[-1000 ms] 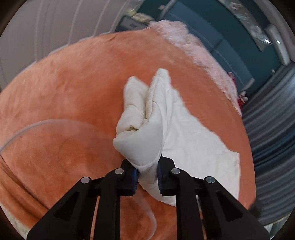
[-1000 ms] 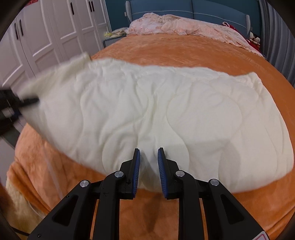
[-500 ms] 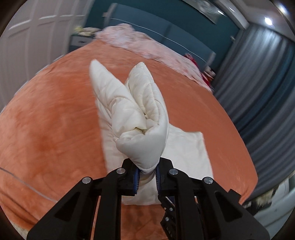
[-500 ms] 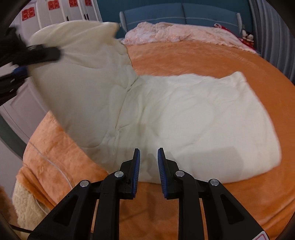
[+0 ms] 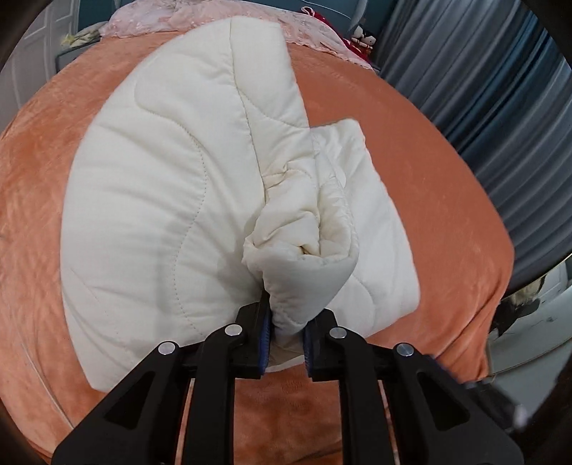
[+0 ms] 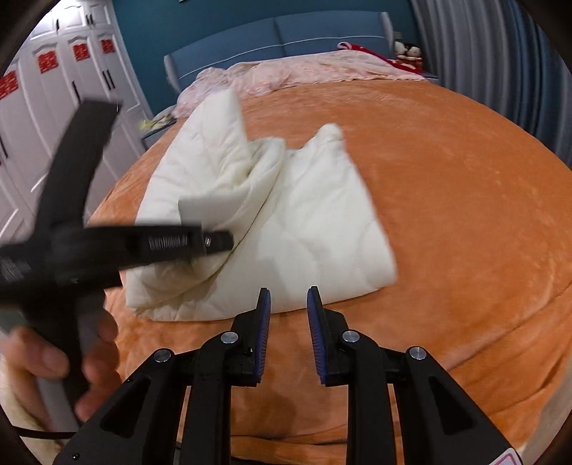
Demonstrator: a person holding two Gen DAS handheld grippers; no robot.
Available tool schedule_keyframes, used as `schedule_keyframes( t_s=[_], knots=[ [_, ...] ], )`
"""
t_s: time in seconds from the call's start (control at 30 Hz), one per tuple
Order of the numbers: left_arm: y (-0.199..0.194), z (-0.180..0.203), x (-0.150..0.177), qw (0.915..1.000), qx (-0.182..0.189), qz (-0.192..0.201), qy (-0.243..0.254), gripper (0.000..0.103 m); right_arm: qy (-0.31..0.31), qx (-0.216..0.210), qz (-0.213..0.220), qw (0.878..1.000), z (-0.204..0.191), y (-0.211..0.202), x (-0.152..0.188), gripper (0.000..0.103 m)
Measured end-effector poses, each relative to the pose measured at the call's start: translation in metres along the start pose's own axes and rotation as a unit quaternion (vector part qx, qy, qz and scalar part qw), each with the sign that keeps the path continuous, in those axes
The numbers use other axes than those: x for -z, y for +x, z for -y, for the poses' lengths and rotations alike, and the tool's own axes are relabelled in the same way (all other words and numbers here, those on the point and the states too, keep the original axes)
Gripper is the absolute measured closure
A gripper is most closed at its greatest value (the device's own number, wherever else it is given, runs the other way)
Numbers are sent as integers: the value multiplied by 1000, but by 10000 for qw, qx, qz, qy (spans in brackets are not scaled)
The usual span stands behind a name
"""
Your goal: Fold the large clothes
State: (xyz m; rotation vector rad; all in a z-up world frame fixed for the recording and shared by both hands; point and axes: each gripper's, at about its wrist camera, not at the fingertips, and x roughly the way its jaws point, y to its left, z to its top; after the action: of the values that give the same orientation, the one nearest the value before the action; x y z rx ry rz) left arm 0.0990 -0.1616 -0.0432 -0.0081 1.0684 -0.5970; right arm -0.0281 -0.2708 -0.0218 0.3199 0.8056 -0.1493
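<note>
A cream quilted garment (image 5: 161, 200) lies on the orange bed cover (image 5: 447, 200). My left gripper (image 5: 286, 334) is shut on a bunched corner of it and holds that end folded over the rest. In the right wrist view the garment (image 6: 314, 229) lies half folded, and the left gripper (image 6: 218, 243) comes in from the left, blurred, pinching the cloth. My right gripper (image 6: 287, 314) is open and empty, just short of the garment's near edge, above the orange cover (image 6: 464, 214).
A pink bedspread (image 6: 304, 71) and a blue headboard (image 6: 286, 32) are at the far end. White wardrobe doors (image 6: 46, 107) stand at the left. Grey curtains (image 5: 482, 71) hang at the right. The bed's edge is near me.
My left gripper has carried the garment's left end up and over to the right, so the spread-out garment is now doubled over. My right gripper has drawn back from the cloth.
</note>
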Motion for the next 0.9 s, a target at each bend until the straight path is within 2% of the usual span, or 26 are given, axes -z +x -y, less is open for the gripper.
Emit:
schedule_keyframes(
  t_s=[0.03,0.07,0.1,0.17,0.2,0.23,0.3,0.43,0.5,0.63,0.67,0.73,0.77,0.83,0.9],
  knots=[
    [-2,0,1,10000,-15,4,20,86,14,-7,50,10000,1,-4,-2,71],
    [-8,-1,0,10000,60,12,-11,85,10,-30,121,9999,1,-9,-2,61],
    [-15,-3,-4,9998,196,37,-76,79,-6,-50,189,9998,-1,-13,-5,51],
    [-41,-8,-5,9989,385,230,-150,68,-121,-96,431,9990,-8,-25,-16,43],
    [-53,-10,-5,9984,352,403,-158,57,-219,-140,543,9982,-13,-30,-22,41],
    [-71,-15,-4,9977,167,637,-177,43,-409,-223,704,9964,-24,-35,-30,38],
    [-87,-23,0,9962,-155,833,-209,33,-638,-359,835,9938,-38,-40,-42,33],
    [-90,-45,9,9944,-677,719,-381,33,-1209,-576,911,9868,-81,-27,-67,30],
    [-87,-61,20,9924,-836,615,-663,33,-1423,-558,895,9842,-93,-17,-76,30],
    [-87,-84,33,9880,-1075,495,-995,33,-1494,-542,549,9858,-112,12,-96,30],
    [-88,-86,35,9872,-1109,491,-1035,33,-1455,-534,378,9872,-112,20,-97,35],
    [-91,-90,34,9855,-1130,529,-1150,33,-1345,-356,47,9903,-106,38,-99,66],
    [-96,-98,32,9852,-1126,551,-1167,33,-1306,-308,-45,9909,-100,42,-98,86],
    [-103,-99,29,9850,-1107,618,-1170,33,-939,-543,-138,9940,-79,36,-99,90],
    [-107,-100,25,9854,-1054,659,-1164,33,-645,-519,-19,9966,-55,18,-96,92]
  ],
)
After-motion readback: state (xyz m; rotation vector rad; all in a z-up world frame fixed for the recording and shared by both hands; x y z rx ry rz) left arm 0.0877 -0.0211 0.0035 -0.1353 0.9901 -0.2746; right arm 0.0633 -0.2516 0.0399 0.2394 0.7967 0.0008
